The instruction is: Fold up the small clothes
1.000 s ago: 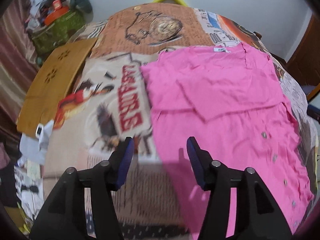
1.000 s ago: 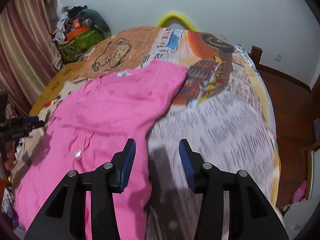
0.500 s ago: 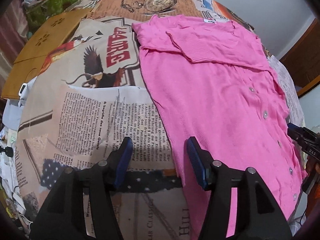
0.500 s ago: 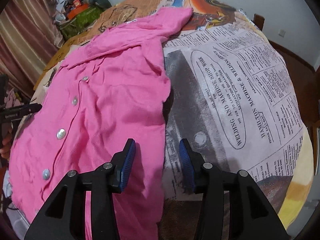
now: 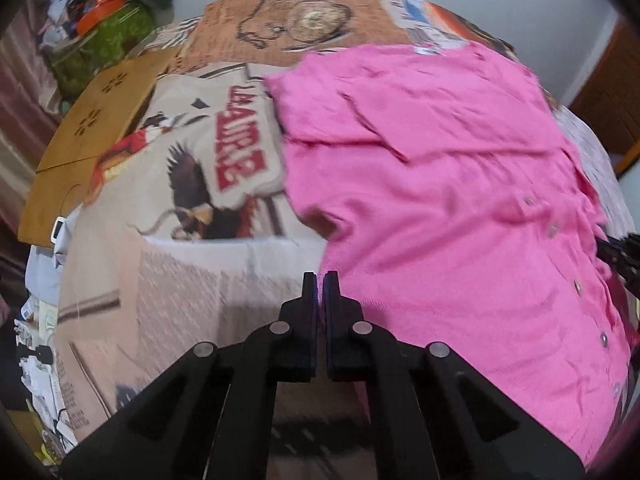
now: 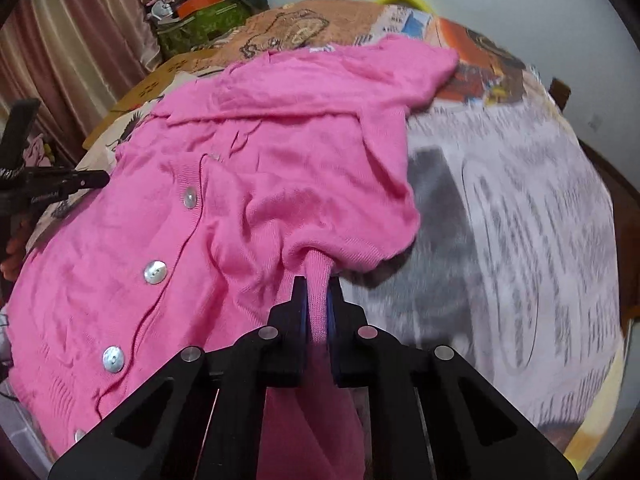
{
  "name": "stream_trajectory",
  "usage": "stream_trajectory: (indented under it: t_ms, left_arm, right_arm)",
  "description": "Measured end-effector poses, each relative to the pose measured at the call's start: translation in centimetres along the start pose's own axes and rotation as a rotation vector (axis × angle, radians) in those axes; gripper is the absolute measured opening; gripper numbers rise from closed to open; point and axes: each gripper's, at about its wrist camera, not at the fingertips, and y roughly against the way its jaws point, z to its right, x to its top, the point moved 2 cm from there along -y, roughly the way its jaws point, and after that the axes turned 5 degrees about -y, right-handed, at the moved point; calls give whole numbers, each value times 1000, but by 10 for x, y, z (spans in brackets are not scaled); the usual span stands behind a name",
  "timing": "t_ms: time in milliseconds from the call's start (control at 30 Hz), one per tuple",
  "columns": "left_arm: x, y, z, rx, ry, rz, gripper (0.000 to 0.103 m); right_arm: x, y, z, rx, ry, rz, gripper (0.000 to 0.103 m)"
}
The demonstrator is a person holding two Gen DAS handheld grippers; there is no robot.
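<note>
A pink buttoned cardigan (image 5: 440,200) lies spread on the newspaper-print bedspread (image 5: 180,280), its sleeve folded across the chest. My left gripper (image 5: 321,280) is shut at the cardigan's near left hem edge; whether cloth is between the pads is not clear. In the right wrist view my right gripper (image 6: 316,292) is shut on the cardigan's (image 6: 260,184) near right hem and lifts it into a bunched fold. The left gripper's tip shows at the left of that view (image 6: 68,184).
A wooden board (image 5: 92,144) lies at the bed's left edge. A green box with clutter (image 5: 108,32) stands at the back left. A curtain (image 6: 72,40) hangs at the left. A brown door (image 5: 612,100) is at the right.
Both grippers have shut; they were open half a second ago. The right gripper now holds the hem and has raised it. The left gripper has closed at the left hem edge.
</note>
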Motion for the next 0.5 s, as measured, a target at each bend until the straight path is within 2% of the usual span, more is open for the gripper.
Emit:
stream_trajectory:
  t_ms: [133,333,433,500]
  left_arm:
    - [18,-15,-19,37,45,-9,2]
    - [24,-11,-21,22,59,-23,6]
    - [12,3,-13,27,10,-20,18]
    - [1,15,-8,31,-19,-11,36]
  right_arm:
    - [13,-5,9,-23,-34,33,8]
    - [18,-1,14,-19,-87,38,10]
    - [11,11,14,-23,-95,36,23]
    - [4,22,14,-28,-103,39,31]
